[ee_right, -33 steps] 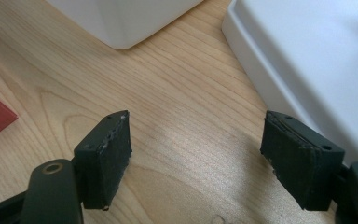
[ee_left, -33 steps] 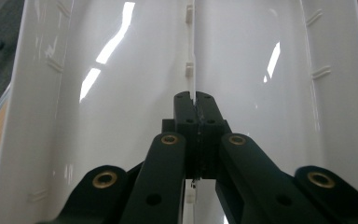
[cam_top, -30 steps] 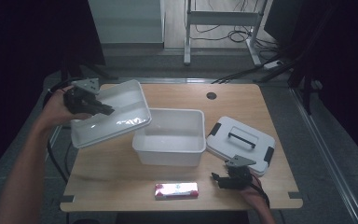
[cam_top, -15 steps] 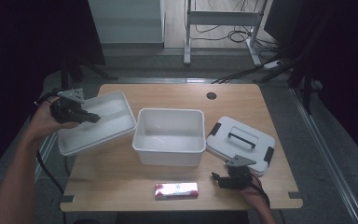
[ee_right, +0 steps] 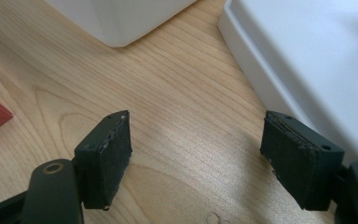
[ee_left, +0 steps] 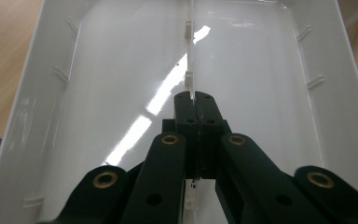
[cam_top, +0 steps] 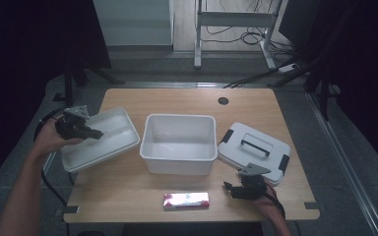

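High view showed a light wooden desk (cam_top: 128, 187) with a round cable hole (cam_top: 223, 101) near its far edge, on a grey floor in a dim room; a metal frame and cables lay beyond.

A white open bin (cam_top: 179, 143) sat at the desk's centre. A white lid with a dark handle (cam_top: 254, 152) lay toward the right edge, and a red-and-white packet (cam_top: 186, 200) lay at the near edge; its print was too small to read.

At the left edge, the left claw (cam_top: 95, 132) reached from the person's left hand (cam_top: 51, 139) into a white divided tray (cam_top: 100, 139). Its jaws were clenched on the tray's thin centre divider (ee_left: 189, 56).

Near the front right corner, the right claw (cam_top: 228, 188) rested low over the desk, released, its jaws well apart above bare wood, between packet and lid.
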The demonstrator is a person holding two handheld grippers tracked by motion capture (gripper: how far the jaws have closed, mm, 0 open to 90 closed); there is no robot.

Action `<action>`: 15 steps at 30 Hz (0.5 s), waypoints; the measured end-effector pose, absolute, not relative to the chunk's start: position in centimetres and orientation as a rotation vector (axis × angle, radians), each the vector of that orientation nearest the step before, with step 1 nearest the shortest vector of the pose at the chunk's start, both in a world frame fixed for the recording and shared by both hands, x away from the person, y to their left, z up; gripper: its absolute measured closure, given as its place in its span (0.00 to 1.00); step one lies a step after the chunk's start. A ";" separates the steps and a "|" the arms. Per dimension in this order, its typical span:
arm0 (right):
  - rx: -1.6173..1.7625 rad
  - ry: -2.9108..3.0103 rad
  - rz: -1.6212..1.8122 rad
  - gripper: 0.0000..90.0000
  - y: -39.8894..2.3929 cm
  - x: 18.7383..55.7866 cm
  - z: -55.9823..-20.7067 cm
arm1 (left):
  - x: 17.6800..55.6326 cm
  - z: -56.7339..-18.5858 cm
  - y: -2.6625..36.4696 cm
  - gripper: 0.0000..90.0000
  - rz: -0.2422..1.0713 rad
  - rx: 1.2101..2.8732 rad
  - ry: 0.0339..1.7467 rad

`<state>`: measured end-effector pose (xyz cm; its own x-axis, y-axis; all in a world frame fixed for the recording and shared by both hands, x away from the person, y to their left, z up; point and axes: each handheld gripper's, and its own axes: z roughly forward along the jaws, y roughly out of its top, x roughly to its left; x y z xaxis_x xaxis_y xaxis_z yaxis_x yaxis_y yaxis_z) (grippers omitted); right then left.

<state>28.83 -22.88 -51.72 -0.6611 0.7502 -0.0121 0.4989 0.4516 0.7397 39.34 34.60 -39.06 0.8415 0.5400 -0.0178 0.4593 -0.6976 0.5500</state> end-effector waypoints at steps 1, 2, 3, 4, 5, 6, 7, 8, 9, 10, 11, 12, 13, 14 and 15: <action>1.062 2.370 1.039 0.26 -22.9 28.8 -51.7 | 39.3 -39.6 34.5 1.00 0.199 2.474 0.733; 1.061 2.373 1.037 0.27 -22.9 28.8 -51.7 | 39.3 -40.1 34.4 1.00 0.197 2.478 0.733; 1.062 2.371 1.039 0.26 -22.9 28.8 -51.7 | 39.5 -41.4 34.1 1.00 0.175 2.496 0.738; 1.062 2.371 1.039 0.26 -22.9 28.8 -51.7 | 39.5 -41.4 34.1 1.00 0.175 2.496 0.738; 1.063 2.371 1.039 0.27 -22.9 28.9 -51.7 | 39.5 -42.1 33.9 1.00 0.162 2.507 0.742; 1.063 2.371 1.039 0.27 -22.9 28.9 -51.7 | 39.6 -42.7 33.8 1.00 0.149 2.515 0.743; 1.062 2.371 1.038 0.27 -22.9 28.8 -51.7 | 39.7 -43.3 33.7 1.00 0.145 2.519 0.749; 1.061 2.371 1.038 0.27 -22.9 28.8 -51.7 | 39.9 -44.3 33.5 1.00 0.124 2.520 0.748; 1.060 2.371 1.038 0.27 -22.9 28.8 -51.7 | 39.9 -44.8 33.5 1.00 0.112 2.518 0.749; 1.060 2.371 1.038 0.27 -22.9 28.8 -51.7 | 39.9 -44.8 33.5 1.00 0.112 2.518 0.749; 1.062 2.372 1.038 0.27 -22.9 28.9 -51.7 | 40.0 -45.2 33.4 1.00 0.101 2.520 0.749; 1.062 2.372 1.038 0.27 -22.9 28.9 -51.7 | 40.0 -45.5 33.3 1.00 0.100 2.523 0.750; 1.062 2.372 1.039 0.27 -22.9 28.9 -51.7 | 40.1 -45.8 33.2 1.00 0.091 2.531 0.750; 1.062 2.372 1.039 0.27 -22.9 28.9 -51.7 | 40.1 -46.1 33.1 1.00 0.087 2.534 0.753; 1.062 2.372 1.039 0.27 -22.9 28.9 -51.7 | 40.1 -46.3 33.0 1.00 0.091 2.538 0.750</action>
<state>28.85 -22.86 -51.73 -0.6623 0.7492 -0.0113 0.4997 0.4529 0.7383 40.11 33.02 -46.28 0.8467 0.5271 -0.0720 0.4944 -0.7298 0.4722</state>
